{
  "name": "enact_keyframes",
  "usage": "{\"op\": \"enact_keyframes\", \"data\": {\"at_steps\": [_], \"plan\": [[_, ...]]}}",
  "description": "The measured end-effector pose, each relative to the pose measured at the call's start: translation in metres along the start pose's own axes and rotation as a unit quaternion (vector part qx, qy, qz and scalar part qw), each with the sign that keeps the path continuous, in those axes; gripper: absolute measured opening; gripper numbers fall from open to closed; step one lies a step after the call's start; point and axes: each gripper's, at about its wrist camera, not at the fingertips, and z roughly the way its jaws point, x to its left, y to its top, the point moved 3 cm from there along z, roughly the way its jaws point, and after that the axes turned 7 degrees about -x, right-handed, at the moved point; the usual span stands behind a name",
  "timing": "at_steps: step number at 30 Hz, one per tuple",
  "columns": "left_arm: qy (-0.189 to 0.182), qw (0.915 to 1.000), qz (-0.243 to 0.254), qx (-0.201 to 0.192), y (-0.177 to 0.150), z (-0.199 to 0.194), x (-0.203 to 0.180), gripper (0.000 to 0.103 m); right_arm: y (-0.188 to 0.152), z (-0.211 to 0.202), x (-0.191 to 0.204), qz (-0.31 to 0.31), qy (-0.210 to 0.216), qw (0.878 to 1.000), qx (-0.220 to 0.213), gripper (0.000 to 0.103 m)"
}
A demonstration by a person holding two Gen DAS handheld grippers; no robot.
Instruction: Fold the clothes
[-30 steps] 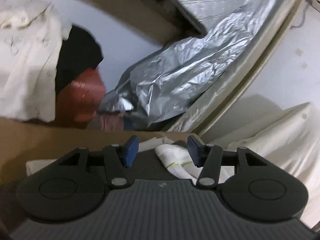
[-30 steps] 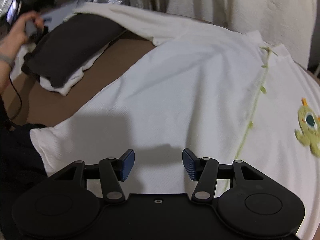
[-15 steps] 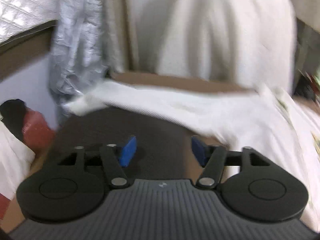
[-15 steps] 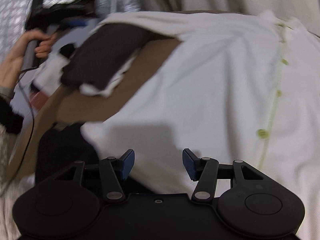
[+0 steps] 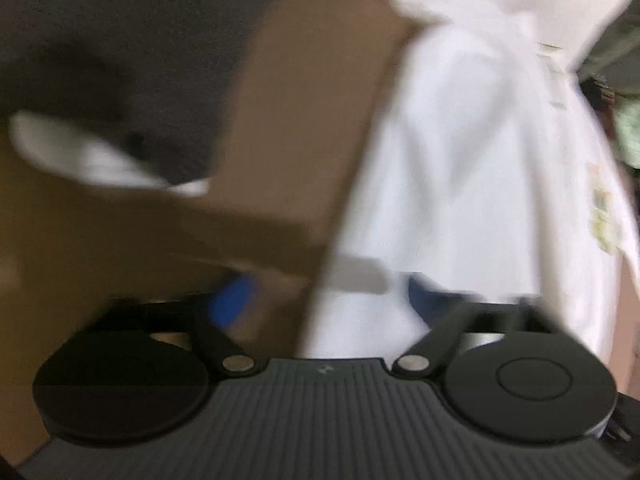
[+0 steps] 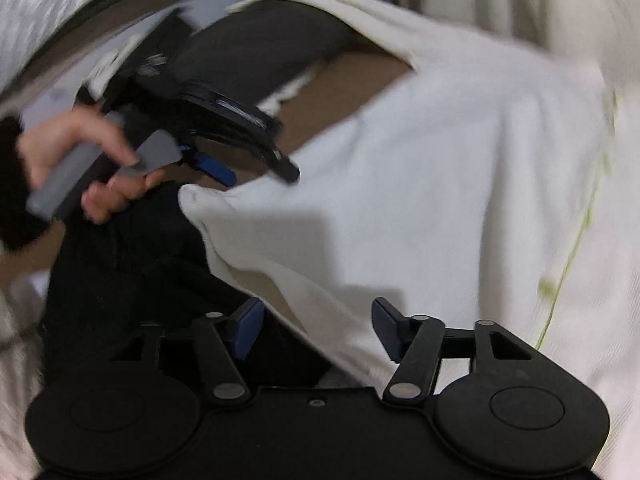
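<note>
White shirt (image 6: 420, 184) with lime-green stitched line, brown tabletop (image 5: 312, 128), blue-padded black right gripper (image 6: 318, 328).

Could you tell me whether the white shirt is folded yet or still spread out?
Still spread out: the white shirt lies open across the brown surface, its corner unfolded; both open grippers hold nothing.

Left gripper (image 5: 324, 300), lower part of left wrist view, blurred: black body, grey ribbed panel at centre with small pale mark, round black discs at either side, silver pivot screws on black link arms, blue pads on fingertips (image 5: 230, 300).

Right gripper (image 6: 318, 328), lower part of right wrist view: all-black body, smooth plate with one small centre screw, two round discs, silver pivot screws, dark blue pads.

Left of same view: hand (image 6: 84, 164) around grey handle; black sleeve cuff at frame edge.
</note>
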Motion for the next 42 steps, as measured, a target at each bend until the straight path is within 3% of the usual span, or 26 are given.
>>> {"op": "enact_keyframes", "data": {"at_steps": [1,2,5,7,8,10,12,15,17,21,24,26,29,30,32,33,34,37,40,42], "plan": [[-0.02,0.9998,-0.003,0.009,-0.004,-0.002,-0.006,0.001,-0.003,0.001,-0.005,0.022,0.012,1.0,0.001,0.066],[-0.031,0.9995,-0.005,0.001,-0.006,-0.011,-0.012,0.001,-0.006,0.001,-0.009,0.038,0.021,0.999,0.001,0.066],[0.0,0.9914,0.064,-0.114,-0.001,-0.077,-0.035,0.001,-0.013,-0.005,-0.014,0.054,0.036,0.998,-0.003,0.066],[-0.02,0.9885,0.028,-0.148,-0.001,-0.104,-0.028,0.001,-0.018,-0.01,-0.017,0.058,0.043,0.997,-0.011,0.066],[-0.025,0.9912,0.011,-0.13,-0.005,-0.099,-0.023,0.001,-0.02,-0.011,-0.02,0.066,0.048,0.997,-0.016,0.066],[0.028,0.9966,0.021,-0.074,-0.021,-0.068,-0.015,0.001,-0.024,-0.012,-0.028,0.093,0.063,0.994,-0.018,0.066],[0.074,0.9963,0.043,-0.005,-0.035,-0.032,-0.007,0.002,-0.027,-0.011,-0.033,0.115,0.076,0.99,-0.017,0.066],[0.093,0.9939,0.055,0.025,-0.041,-0.015,-0.002,0.007,-0.027,-0.016,-0.034,0.122,0.078,0.989,-0.017,0.066],[0.099,0.9941,0.041,0.012,-0.038,-0.025,-0.005,0.016,-0.027,-0.02,-0.034,0.125,0.079,0.989,-0.016,0.066],[0.053,0.9972,0.049,-0.019,-0.038,-0.05,-0.013,0.051,-0.028,-0.046,-0.034,0.109,0.074,0.991,-0.03,0.066],[0.0,0.9992,0.035,-0.022,-0.048,-0.066,-0.013,0.064,-0.033,-0.08,-0.04,0.078,0.059,0.994,-0.055,0.066],[-0.014,0.9991,0.031,-0.024,-0.051,-0.069,-0.005,0.07,-0.041,-0.1,-0.049,0.052,0.042,0.996,-0.066,0.066],[-0.006,0.9986,0.047,-0.023,-0.059,-0.064,-0.005,0.07,-0.054,-0.116,-0.061,0.015,0.02,0.997,-0.079,0.066],[-0.001,0.9988,0.038,-0.029,-0.062,-0.065,-0.001,0.065,-0.056,-0.118,-0.064,0.012,0.02,0.996,-0.082,0.066],[-0.004,0.9995,0.013,-0.029,-0.066,-0.064,0.005,0.013,-0.058,-0.12,-0.073,0.025,0.028,0.995,-0.097,0.066],[-0.014,0.9996,0.005,-0.025,-0.068,-0.065,0.004,0.005,-0.058,-0.12,-0.077,0.033,0.032,0.993,-0.106,0.066],[-0.023,0.9995,-0.002,-0.023,-0.069,-0.066,0.003,0.005,-0.059,-0.121,-0.081,0.04,0.036,0.992,-0.114,0.066],[0.034,0.9932,0.054,-0.097,-0.066,-0.09,0.0,0.005,-0.059,-0.117,-0.095,0.09,0.07,0.985,-0.127,0.066],[0.044,0.9939,0.064,-0.078,-0.066,-0.08,-0.003,0.005,-0.064,-0.094,-0.105,0.152,0.098,0.978,-0.1,0.066],[0.051,0.994,0.071,-0.066,-0.065,-0.074,-0.006,0.006,-0.074,-0.066,-0.108,0.192,0.067,0.979,-0.031,0.066]]}}
